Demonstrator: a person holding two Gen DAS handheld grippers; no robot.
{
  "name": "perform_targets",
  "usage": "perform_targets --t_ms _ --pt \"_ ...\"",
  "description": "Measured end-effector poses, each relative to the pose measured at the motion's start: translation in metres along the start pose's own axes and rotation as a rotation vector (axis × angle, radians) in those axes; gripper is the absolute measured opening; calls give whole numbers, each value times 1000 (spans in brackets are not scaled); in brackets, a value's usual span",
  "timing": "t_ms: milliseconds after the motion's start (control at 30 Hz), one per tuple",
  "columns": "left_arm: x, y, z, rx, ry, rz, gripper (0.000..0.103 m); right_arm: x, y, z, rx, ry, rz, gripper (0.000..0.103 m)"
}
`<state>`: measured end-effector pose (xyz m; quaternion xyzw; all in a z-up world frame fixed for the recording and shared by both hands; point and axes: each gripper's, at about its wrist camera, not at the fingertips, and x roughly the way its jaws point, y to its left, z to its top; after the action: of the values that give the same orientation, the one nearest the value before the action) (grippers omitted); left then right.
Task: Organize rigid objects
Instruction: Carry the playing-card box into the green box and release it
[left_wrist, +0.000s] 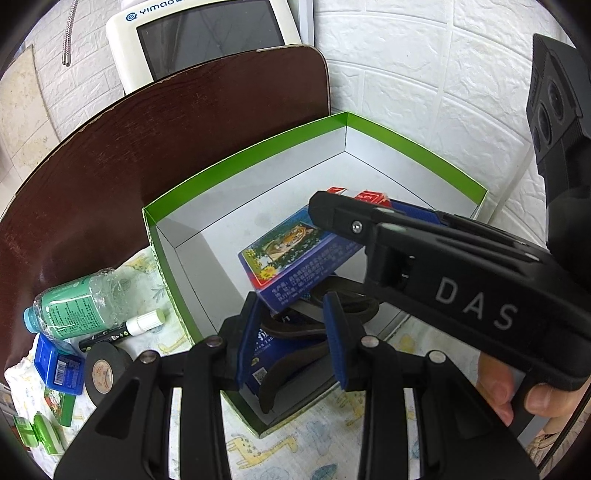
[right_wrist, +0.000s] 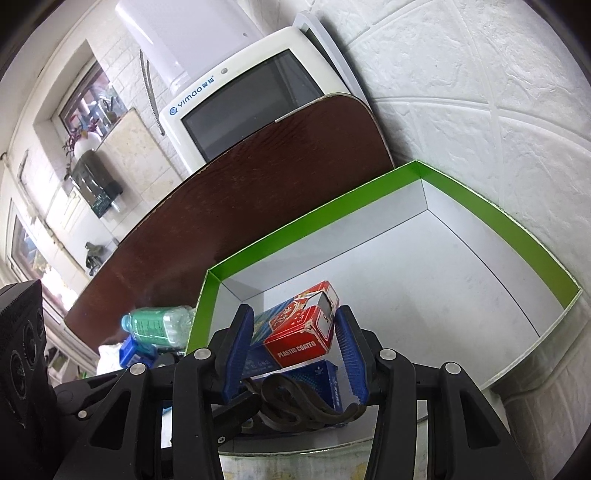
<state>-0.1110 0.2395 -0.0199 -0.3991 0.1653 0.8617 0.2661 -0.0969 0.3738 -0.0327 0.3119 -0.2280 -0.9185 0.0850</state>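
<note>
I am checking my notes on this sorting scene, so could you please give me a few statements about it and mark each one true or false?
1. The green-rimmed box already holds items. True.
2. The red card pack lies on the cloth outside the box. False: it is inside the box, between the right gripper's fingers.
3. The water bottle stands upright. False: it lies on its side outside the box.
4. The black tape roll is outside the box. True.
5. The blue tiger-print box is inside the box. True.
</note>
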Motion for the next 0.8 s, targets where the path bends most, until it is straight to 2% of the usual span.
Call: perform_targets --t_ms 367,633,800 --pt "-18 6 -6 -18 -37 -3 34 -5 4 0 9 6 -10 49" --pt "-40 29 -25 -79 -55 13 35 -17 20 0 -17 -8 -17 49" --pt "-53 54 -45 -140 -62 43 39 -22 47 -5 -66 1 0 49"
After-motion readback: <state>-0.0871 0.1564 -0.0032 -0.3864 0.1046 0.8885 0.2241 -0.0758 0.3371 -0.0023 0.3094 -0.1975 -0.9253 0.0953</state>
